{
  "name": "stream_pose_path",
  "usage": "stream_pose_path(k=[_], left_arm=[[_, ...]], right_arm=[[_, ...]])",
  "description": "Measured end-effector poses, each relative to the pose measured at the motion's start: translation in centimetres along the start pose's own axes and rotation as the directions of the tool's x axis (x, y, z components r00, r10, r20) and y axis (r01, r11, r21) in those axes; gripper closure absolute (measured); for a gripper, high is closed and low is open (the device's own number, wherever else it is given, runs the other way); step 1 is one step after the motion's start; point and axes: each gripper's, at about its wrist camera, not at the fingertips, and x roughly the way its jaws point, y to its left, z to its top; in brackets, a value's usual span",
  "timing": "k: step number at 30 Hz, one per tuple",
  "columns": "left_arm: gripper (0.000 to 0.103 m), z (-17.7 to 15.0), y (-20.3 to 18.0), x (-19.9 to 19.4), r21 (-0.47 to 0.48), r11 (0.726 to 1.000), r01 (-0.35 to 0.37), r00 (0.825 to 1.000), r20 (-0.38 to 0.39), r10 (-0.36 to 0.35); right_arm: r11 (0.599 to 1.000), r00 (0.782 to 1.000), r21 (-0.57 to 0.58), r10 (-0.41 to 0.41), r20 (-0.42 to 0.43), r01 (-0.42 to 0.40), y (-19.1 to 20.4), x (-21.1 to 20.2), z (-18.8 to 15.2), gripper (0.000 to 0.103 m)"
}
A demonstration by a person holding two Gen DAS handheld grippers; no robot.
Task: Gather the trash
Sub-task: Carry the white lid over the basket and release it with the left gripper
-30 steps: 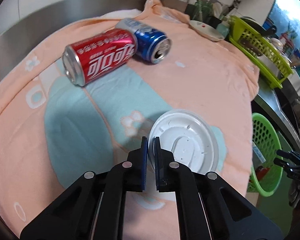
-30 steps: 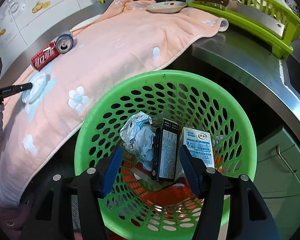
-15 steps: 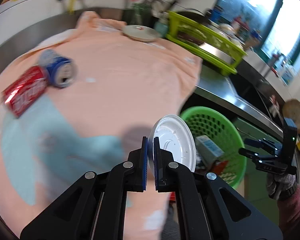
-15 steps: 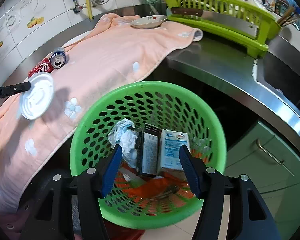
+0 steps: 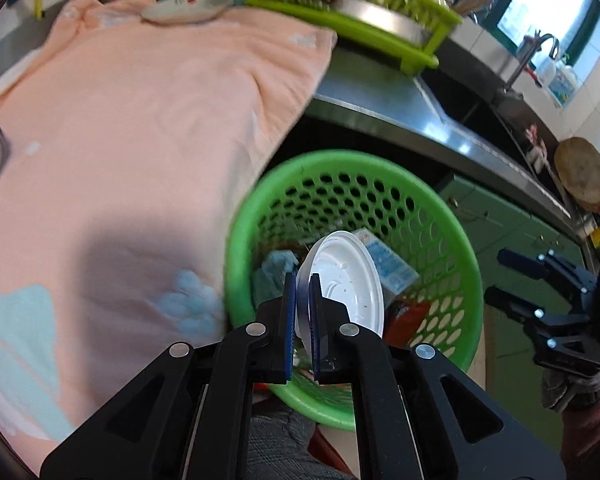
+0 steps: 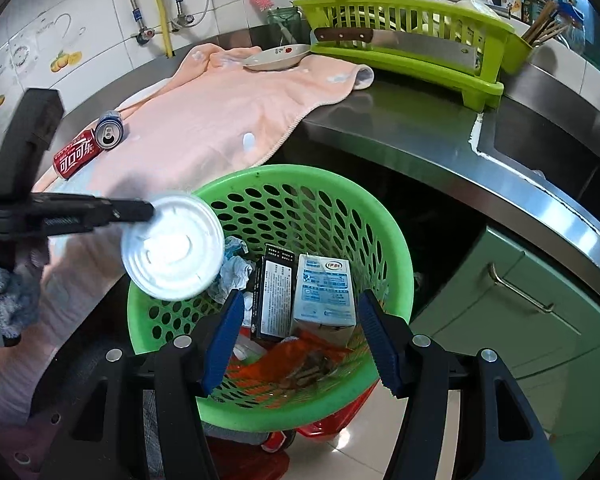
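Over the green basket (image 6: 396,264), the left gripper (image 5: 302,300), jaws clamped on the white lid (image 6: 172,246), has arrived from the counter, probably ready to drop it; right gripper (image 6: 300,336) hangs open.

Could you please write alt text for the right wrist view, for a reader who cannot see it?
The left gripper holds a white plastic lid by its edge over a green basket that contains a crumpled tissue, a dark box and a milk carton. The right gripper, jaws open and empty, frames the basket from below.
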Motion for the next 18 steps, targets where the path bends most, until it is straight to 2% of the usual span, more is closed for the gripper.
stream_pose_path(k=[4,8,14,18], left_arm=[[0.093,-0.7,0.0,0.2,0.026,0.999,-0.021,1.000,-0.003,0.021],[0.070,-0.6,0.5,-0.8,0.026,0.999,-0.038,0.999,0.023,0.038],[0.068,-1.1,2.3,-3.4,-0.010,0.998,-0.057,0.996,0.066,0.058],[0.062,-1.9,4.2,-5.6,-0.043,0.996,-0.083,0.991,0.098,0.087]], right_arm=[[1.000,1.000,0.000,0.016,0.004,-0.016,0.3,0.1,0.1,0.045],[0.999,0.999,-0.012,0.034,0.005,-0.034,1.3,0.3,0.5,0.045],[0.997,0.997,-0.037,0.072,0.011,-0.071,3.4,0.6,2.0,0.039],[0.993,0.995,-0.066,0.097,0.015,-0.095,5.3,0.9,3.2,0.037]])
